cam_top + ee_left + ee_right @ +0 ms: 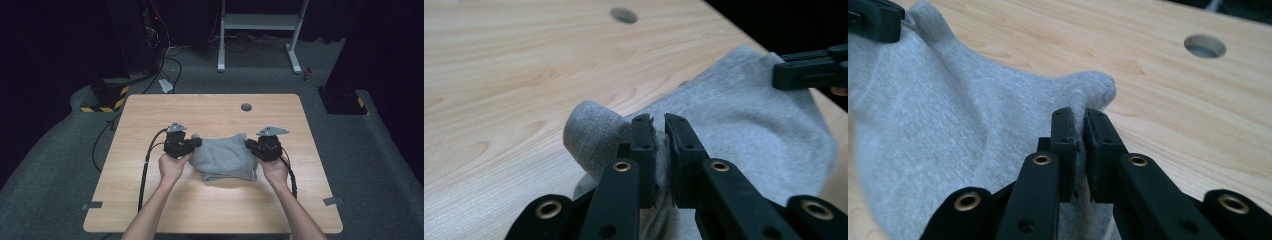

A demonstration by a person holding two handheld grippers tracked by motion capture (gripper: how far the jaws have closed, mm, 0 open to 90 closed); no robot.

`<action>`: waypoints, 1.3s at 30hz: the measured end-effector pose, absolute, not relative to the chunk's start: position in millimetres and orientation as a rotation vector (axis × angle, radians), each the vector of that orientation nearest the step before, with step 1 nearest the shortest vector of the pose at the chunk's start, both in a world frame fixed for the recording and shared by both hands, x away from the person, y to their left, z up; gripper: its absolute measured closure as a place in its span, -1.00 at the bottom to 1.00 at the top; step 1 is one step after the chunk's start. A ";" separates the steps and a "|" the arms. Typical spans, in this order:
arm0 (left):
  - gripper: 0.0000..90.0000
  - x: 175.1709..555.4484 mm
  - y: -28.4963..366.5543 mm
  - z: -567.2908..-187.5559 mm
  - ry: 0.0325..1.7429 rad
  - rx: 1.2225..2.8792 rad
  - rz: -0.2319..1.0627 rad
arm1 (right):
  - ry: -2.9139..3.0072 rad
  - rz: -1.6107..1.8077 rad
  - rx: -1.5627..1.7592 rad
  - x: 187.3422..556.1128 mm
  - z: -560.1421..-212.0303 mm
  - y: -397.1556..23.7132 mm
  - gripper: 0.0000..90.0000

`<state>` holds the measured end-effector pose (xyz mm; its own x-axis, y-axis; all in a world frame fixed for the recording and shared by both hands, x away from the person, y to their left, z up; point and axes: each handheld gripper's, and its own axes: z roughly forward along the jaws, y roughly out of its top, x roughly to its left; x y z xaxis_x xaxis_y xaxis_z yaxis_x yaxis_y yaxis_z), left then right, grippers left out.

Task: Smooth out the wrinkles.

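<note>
A grey cloth [223,158] lies bunched near the middle of the wooden table [150,110], between the two hands. The left gripper [196,144] has its jaws clamped on the cloth's left edge; in the left gripper view [659,131] the two black jaws stand almost together with a thin fold of grey fabric pinched between them, and a rounded loop of cloth bulges out just to their left. The right gripper [248,144] is likewise clamped on the cloth's right edge; in the right gripper view [1081,127] its jaws are nearly together with fabric caught between the pads, and a small hump of cloth rises just beyond the tips. Each gripper view also shows the other gripper's jaw at the far corner of the cloth, so the fabric spans between the two. In the high view the cloth's upper edge is drawn between the grippers while its lower part sags in folds onto the table. A round hole [246,107] sits in the tabletop beyond the cloth, well apart from it. A black cable [145,170] trails from the left gripper toward the table's near edge.
</note>
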<state>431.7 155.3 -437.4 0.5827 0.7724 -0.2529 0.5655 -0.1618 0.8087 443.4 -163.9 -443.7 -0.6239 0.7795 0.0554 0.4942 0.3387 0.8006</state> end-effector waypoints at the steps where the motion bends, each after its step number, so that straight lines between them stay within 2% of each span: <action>1: 0.84 426.2 155.7 -435.8 1.073 1.840 0.263 | 2.267 1.191 1.113 438.8 -441.6 -165.2 0.85; 8: 0.84 383.1 149.8 -449.9 0.978 1.906 0.215 | 2.298 1.256 1.022 402.7 -442.2 -171.9 0.86; 13: 0.84 361.8 143.8 -476.4 0.963 1.999 0.197 | 2.381 1.196 0.986 381.8 -464.0 -171.6 0.86; 17: 0.84 366.1 143.3 -492.5 1.003 2.022 0.176 | 2.427 1.128 1.022 380.2 -483.3 -171.8 0.86; 21: 0.84 380.4 139.1 -496.2 1.022 2.051 0.243 | 2.427 1.079 1.035 389.2 -490.5 -165.7 0.86; 29: 0.84 436.6 133.9 -481.4 1.111 1.997 0.328 | 2.333 1.008 1.146 439.5 -487.0 -153.1 0.87; 33: 0.84 425.2 142.4 -461.3 1.049 1.924 0.348 | 2.259 1.110 1.140 437.6 -469.4 -160.2 0.87; 39: 0.82 381.0 151.5 -460.2 0.938 1.934 0.367 | 2.261 1.197 0.991 402.8 -452.4 -164.9 0.87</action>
<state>381.0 151.5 -460.2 0.6644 0.7380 -0.1180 0.4619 -0.2813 0.8412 402.8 -164.9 -452.4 -0.6711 0.7412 -0.0171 0.4027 0.3838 0.8310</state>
